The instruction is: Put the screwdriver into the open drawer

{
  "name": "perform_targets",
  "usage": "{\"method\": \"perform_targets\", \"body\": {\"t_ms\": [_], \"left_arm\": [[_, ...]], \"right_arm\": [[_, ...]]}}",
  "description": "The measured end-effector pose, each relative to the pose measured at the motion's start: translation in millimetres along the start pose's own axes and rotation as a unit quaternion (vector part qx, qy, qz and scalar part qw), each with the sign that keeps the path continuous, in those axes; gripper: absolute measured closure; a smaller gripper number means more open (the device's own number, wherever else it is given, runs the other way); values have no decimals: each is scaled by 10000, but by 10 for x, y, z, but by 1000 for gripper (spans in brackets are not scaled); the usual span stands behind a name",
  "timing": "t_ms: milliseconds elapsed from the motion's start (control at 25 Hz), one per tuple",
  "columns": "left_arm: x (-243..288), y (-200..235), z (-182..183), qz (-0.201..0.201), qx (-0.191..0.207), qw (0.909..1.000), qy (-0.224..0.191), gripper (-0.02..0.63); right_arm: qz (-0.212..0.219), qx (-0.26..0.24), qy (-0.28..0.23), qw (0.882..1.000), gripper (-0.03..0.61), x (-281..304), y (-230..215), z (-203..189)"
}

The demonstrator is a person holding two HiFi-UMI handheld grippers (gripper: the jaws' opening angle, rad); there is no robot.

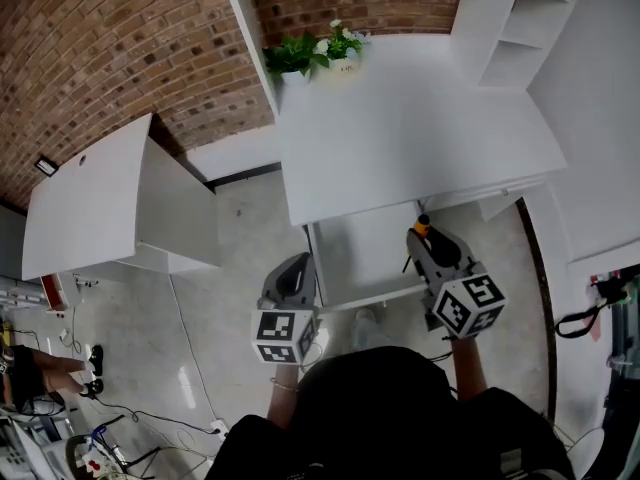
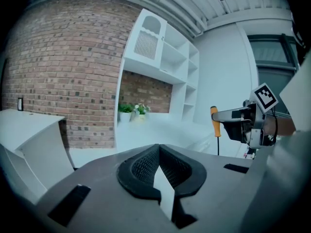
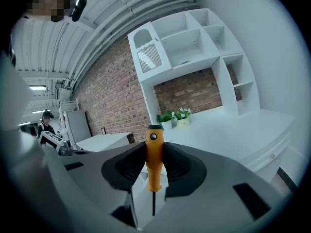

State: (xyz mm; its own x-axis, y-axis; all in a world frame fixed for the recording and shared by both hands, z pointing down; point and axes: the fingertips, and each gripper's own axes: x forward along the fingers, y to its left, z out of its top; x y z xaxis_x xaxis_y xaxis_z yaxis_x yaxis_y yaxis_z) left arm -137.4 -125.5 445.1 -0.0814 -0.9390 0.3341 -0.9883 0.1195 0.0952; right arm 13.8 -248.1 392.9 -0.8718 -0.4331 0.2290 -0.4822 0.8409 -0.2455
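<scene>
Below a white counter (image 1: 400, 138), an open white drawer (image 1: 368, 256) is seen; an orange-handled screwdriver (image 3: 154, 160) is clamped upright in the right gripper (image 3: 154, 149); the left gripper (image 2: 159, 152) is clenched, empty.

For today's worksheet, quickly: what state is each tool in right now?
Left tool: closed, nothing in it.
Right tool: closed on the screwdriver, handle up.

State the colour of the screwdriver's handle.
Orange, with a black end cap; the orange-handled screwdriver shows best in the right gripper view.
</scene>
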Motion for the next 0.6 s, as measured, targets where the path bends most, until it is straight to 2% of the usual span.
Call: {"method": "perform_targets", "body": {"t_ms": [320, 600], "left_arm": [[298, 60, -326, 115, -120, 9985, 517, 604], [537, 147, -727, -156, -199, 9932, 1133, 604]], "right_arm": [[487, -94, 760, 9959, 465, 452, -123, -438], [829, -446, 1797, 9792, 465, 834, -32, -1148]]}}
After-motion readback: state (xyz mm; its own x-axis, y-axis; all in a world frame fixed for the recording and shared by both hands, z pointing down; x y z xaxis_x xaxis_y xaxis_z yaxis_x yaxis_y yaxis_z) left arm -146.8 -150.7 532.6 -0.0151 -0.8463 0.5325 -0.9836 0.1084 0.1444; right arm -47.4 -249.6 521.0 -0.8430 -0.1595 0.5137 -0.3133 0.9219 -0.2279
